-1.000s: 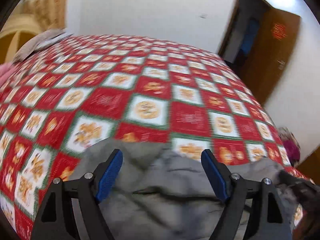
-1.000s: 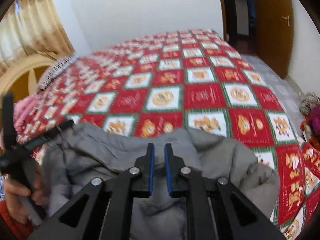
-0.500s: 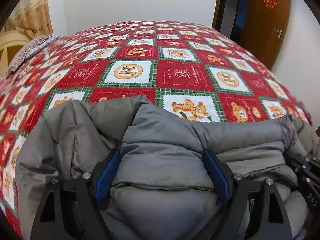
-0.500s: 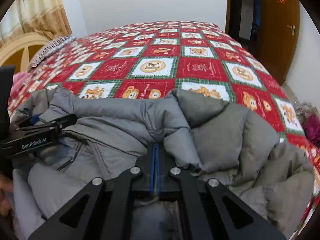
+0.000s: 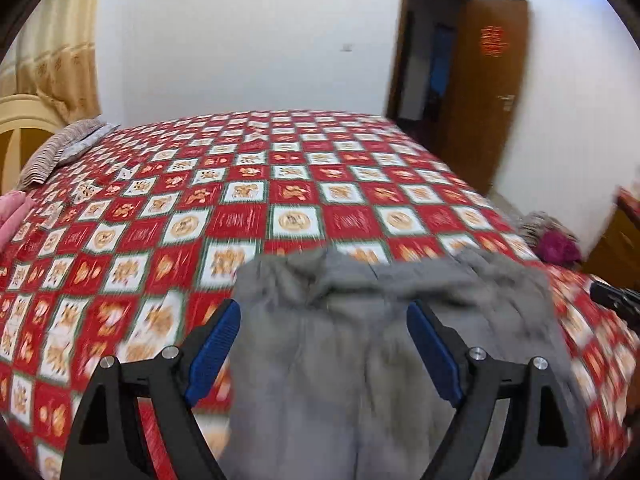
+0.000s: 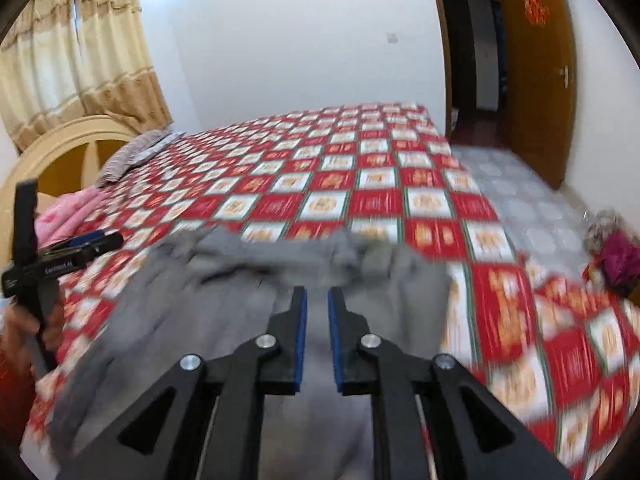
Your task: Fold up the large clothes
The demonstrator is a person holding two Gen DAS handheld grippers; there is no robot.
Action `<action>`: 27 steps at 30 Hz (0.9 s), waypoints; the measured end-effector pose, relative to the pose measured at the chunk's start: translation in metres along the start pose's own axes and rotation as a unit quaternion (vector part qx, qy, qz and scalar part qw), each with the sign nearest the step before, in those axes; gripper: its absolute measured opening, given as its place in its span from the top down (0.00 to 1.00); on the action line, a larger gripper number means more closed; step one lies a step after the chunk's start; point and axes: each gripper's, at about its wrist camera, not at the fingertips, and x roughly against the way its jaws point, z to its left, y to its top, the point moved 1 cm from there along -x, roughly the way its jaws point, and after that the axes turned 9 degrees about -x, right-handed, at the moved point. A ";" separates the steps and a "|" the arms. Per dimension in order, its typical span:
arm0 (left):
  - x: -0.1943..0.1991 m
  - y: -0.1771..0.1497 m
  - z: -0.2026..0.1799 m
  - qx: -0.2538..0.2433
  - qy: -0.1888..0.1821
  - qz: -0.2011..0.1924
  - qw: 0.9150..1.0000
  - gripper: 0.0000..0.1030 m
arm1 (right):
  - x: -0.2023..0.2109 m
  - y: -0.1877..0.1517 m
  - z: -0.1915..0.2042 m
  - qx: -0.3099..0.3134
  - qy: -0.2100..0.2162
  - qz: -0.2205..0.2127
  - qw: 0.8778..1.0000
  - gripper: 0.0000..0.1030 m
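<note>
A grey padded jacket (image 5: 340, 360) lies bunched at the near edge of the bed, blurred by motion. My left gripper (image 5: 324, 308) hovers above it, open wide, and its blue pads (image 5: 216, 344) touch no cloth. In the right wrist view the jacket (image 6: 220, 280) spreads below my right gripper (image 6: 317, 292). Its jaws are opening, with a narrow gap and nothing pinched between them. The left gripper (image 6: 60, 256) shows at the left edge there, held by a hand (image 6: 20, 324). The right gripper's tip (image 5: 616, 300) shows at the right edge of the left wrist view.
The bed carries a red and white patchwork quilt (image 5: 296, 200). A striped pillow (image 5: 60, 148) and pink cloth (image 5: 12, 212) lie by the cream headboard (image 6: 72, 148). A brown door (image 5: 488, 92) stands open at the right. A magenta bundle (image 5: 556, 244) sits beside the bed.
Half a second ago the left jaws straddled a fold of the jacket and the right jaws were shut low on it. Both grippers have since pulled up and back, and the right jaws show a gap.
</note>
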 end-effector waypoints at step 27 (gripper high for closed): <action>0.282 -0.260 0.065 0.025 -0.021 -0.035 0.999 0.07 | 0.251 -0.213 0.012 0.020 0.014 -0.006 1.000 0.50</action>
